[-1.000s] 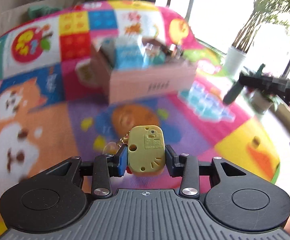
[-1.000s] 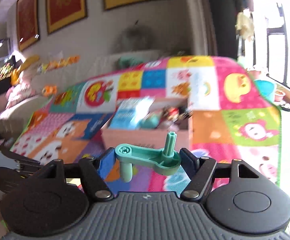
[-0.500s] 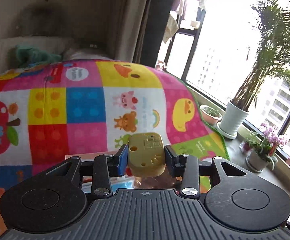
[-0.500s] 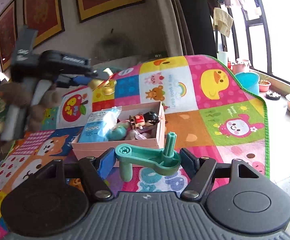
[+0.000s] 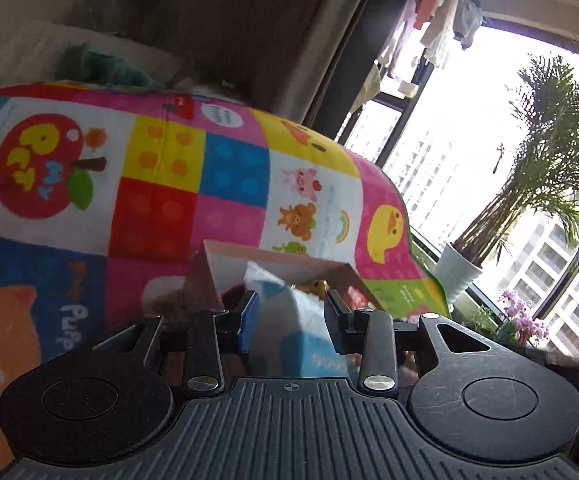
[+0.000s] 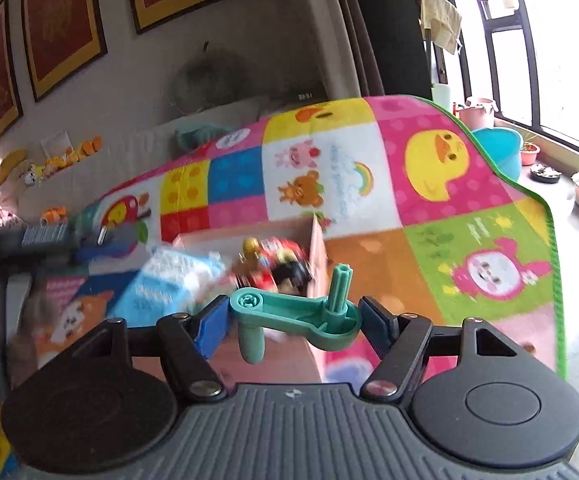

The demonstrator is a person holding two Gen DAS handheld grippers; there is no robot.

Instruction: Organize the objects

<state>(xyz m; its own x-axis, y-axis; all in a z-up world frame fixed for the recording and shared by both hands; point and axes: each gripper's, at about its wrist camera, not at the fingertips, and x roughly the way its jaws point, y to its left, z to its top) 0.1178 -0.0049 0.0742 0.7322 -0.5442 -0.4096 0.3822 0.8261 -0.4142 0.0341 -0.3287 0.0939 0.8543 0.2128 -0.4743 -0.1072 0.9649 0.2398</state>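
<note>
On the left, the left hand-held gripper (image 5: pixel 289 322) hangs over the pink cardboard box (image 5: pixel 273 258), which sits on the patchwork play mat (image 5: pixel 161 184). Its jaws stand apart with nothing between them. Directly below the gap lies a blue and white packet (image 5: pixel 301 332) inside the box, filling the near left part of it. Just beyond the packet a small yellowish toy (image 5: pixel 316 286) shows near the far wall of the box; the view is too blurred there to say what it is.

From the right wrist view the same box (image 6: pixel 316 248) appears in the middle of the mat (image 6: pixel 429 208). The blue and white packet (image 6: pixel 169 284) leans in its left half, and a cluster of small figures (image 6: pixel 277 266), red, yellow and black, lies in its right half against the right wall. Motion blur hides their details.

On the right, the right hand-held gripper (image 6: pixel 295 320) is clamped on a teal plastic crank handle (image 6: pixel 297 316), held above the near right corner of the box. The crank is a flat arm with a ringed hub at its left end, a rounded knob hanging down from that end, and a ribbed peg standing upright from its wider right end. The blue pad (image 6: pixel 209 330) presses the left end and the dark pad the right.
</note>
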